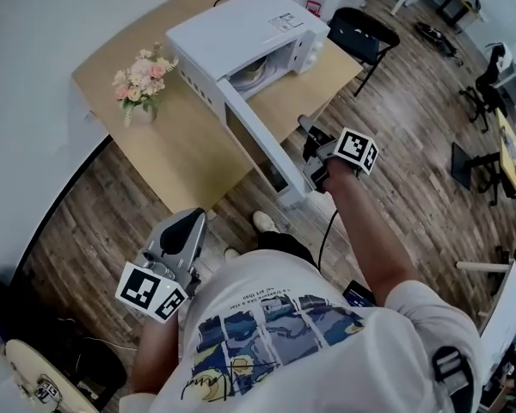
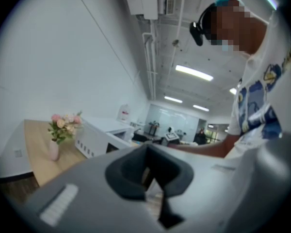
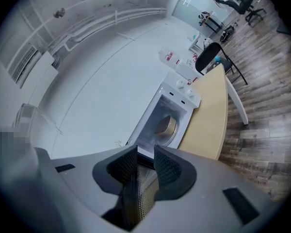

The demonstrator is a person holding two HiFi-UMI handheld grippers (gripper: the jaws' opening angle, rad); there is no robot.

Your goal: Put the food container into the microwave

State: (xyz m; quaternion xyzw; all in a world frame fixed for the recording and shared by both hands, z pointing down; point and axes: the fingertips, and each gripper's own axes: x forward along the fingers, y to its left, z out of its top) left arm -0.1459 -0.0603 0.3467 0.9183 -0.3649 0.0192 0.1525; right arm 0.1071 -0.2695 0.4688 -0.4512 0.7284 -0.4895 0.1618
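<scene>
The white microwave (image 1: pixel 241 33) stands on a wooden table (image 1: pixel 176 149) with its door (image 1: pixel 258 140) swung out toward me. The food container (image 1: pixel 256 69) sits inside the cavity, and the right gripper view shows it as a tan bowl (image 3: pixel 166 125) on the turntable. My right gripper (image 1: pixel 310 144) hangs just right of the door's free end, aimed at the cavity. Its jaws (image 3: pixel 143 152) stand slightly apart with nothing between them. Low by my body, my left gripper (image 1: pixel 192 219) is shut and holds nothing; in its own view (image 2: pixel 146 152) the tips meet.
A vase of pink flowers (image 1: pixel 142 83) stands on the table left of the microwave (image 2: pixel 104 135). A black chair (image 1: pixel 361 33) is at the table's far right end. Wooden floor lies around the table, with office desks further right.
</scene>
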